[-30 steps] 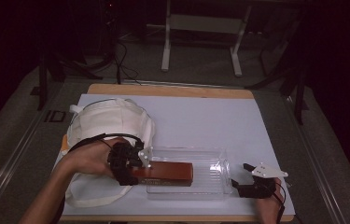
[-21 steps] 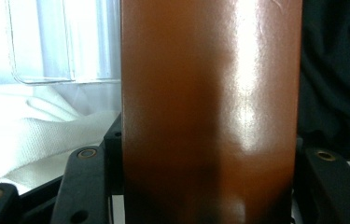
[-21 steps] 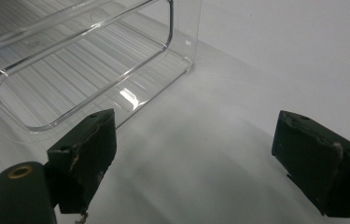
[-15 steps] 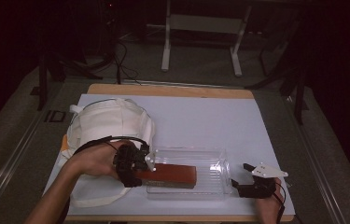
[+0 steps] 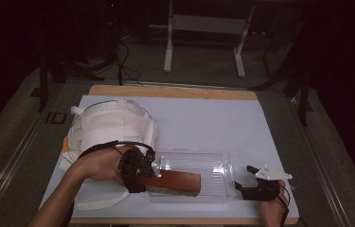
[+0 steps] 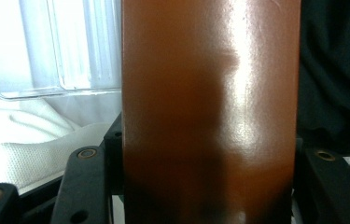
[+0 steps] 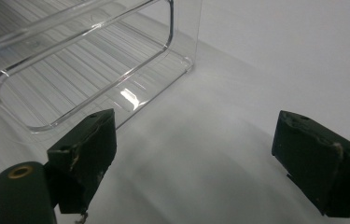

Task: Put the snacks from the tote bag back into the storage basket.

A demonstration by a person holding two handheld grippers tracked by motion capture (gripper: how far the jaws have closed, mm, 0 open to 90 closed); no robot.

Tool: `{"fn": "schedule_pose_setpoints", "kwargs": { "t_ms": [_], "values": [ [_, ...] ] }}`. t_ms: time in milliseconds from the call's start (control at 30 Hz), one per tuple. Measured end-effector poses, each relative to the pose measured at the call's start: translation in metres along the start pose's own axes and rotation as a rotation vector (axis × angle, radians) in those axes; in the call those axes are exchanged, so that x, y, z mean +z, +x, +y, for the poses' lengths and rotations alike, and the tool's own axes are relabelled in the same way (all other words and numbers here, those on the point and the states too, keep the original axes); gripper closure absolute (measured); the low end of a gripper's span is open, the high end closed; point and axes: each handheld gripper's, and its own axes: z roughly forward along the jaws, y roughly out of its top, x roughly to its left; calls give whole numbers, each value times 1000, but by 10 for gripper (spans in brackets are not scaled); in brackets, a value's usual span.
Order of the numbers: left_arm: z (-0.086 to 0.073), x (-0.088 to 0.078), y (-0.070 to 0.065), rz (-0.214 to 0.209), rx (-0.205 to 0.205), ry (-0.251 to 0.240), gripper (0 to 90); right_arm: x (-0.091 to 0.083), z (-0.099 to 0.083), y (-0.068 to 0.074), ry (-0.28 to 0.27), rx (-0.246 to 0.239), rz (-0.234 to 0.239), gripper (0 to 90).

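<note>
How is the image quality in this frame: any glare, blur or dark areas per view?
High view: the room around the table is nearly black, the white surface evenly lit. Left gripper view: the brown box sits so close that it is soft, with a bright vertical glare streak on it. Right gripper view: the clear bin shows a small highlight; the black pads are slightly blurred.
</note>
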Motion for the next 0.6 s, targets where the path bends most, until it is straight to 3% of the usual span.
{"fn": "schedule_pose_setpoints", "kwargs": {
  "t_ms": [167, 600],
  "values": [
    [-1, -1, 2, 5, -11, -20, 437, 0, 0, 0, 0, 0, 1, 138],
    [4, 6, 2, 7, -15, 33, 434, 0, 0, 0, 1, -2, 1, 138]
  ]
}}
